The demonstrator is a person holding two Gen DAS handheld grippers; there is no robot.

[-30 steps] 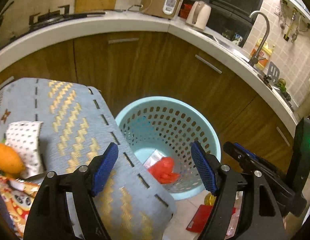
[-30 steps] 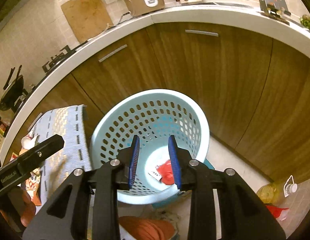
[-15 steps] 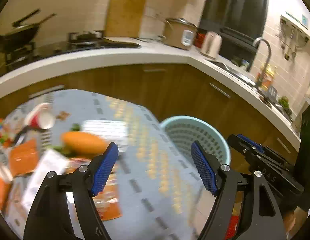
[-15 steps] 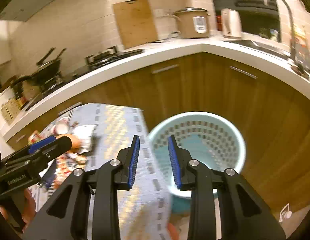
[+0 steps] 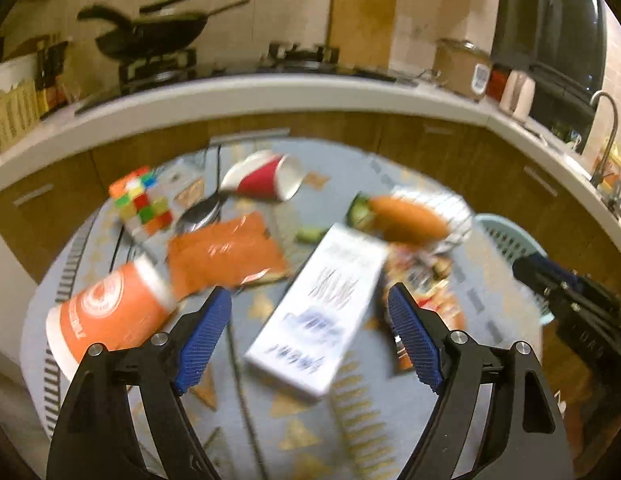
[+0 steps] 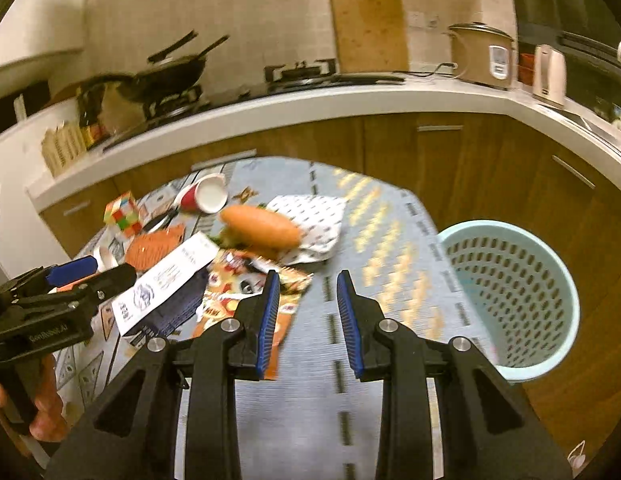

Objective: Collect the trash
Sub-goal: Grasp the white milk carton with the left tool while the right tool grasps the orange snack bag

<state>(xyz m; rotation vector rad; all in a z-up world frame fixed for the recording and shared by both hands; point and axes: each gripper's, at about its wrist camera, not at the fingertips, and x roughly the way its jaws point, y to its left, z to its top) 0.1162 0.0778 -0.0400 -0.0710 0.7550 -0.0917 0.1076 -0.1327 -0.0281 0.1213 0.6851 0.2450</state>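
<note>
Left gripper (image 5: 310, 322) above the white carton (image 5: 322, 312) on the table (image 6: 294, 400), jaws opening, wide apart, gripping nothing. Right gripper (image 6: 306, 316) jaws narrowly apart, empty. Basket (image 6: 514, 300) right of the table.

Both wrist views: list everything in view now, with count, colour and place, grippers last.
Table: 1, grey-blue patterned cloth, centre.
White carton: 1, white, lying flat ahead of the left gripper.
Orange cup: 1, orange, on its side, table's near left.
Orange packet: 1, orange, behind the carton.
Red cup: 1, red and white, tipped over, far side.
Puzzle cube: 1, multicoloured, far left.
Bread roll: 1, orange-brown, on spotted white paper.
Printed wrapper: 1, orange, ahead of the right gripper.
Basket: 1, pale blue, on the floor right of the table.
Left gripper: jaws opening, nothing gripped.
Right gripper: narrow gap, empty.
</note>
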